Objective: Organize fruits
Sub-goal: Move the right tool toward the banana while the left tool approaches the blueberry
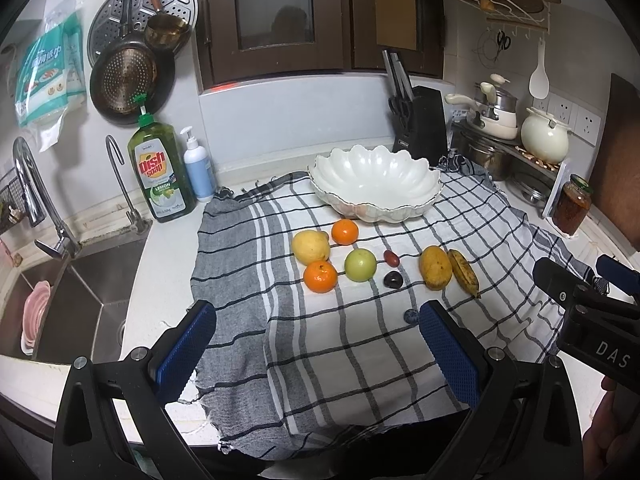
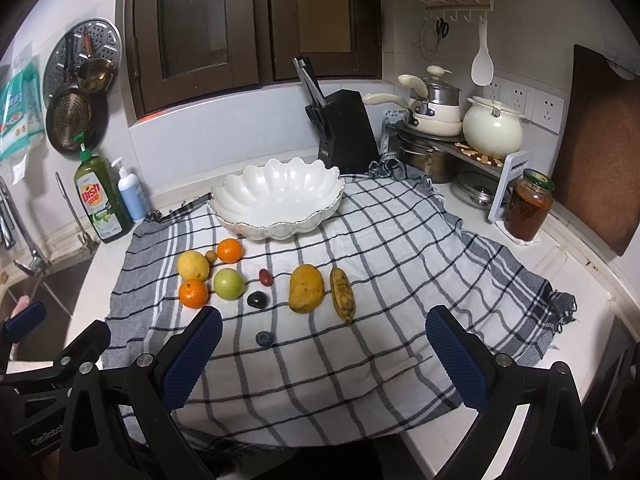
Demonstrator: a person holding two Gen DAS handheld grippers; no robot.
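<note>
With both our left tool (image 1: 316, 344) and right tool (image 2: 324, 354) spread wide and empty, we risk rolling the round fruits off the loose checked cloth (image 2: 380, 264) toward the tabletop's sink-side edge before they reach the bowl (image 2: 276, 196).

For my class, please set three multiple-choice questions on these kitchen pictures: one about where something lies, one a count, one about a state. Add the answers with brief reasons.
1. Where does the banana lie?
A. In the bowl
B. Beside the mango, on the cloth
C. In the sink

2. How many oranges are on the checked cloth?
A. One
B. Two
C. Four

3. What state is the white scalloped bowl in?
A. Empty
B. Full of fruit
C. Turned upside down

Answers: 1 B, since the banana lies next to the mango. 2 B, as one orange sits near the bowl and another orange nearer the camera. 3 A, because its inside shows bare white.
</note>
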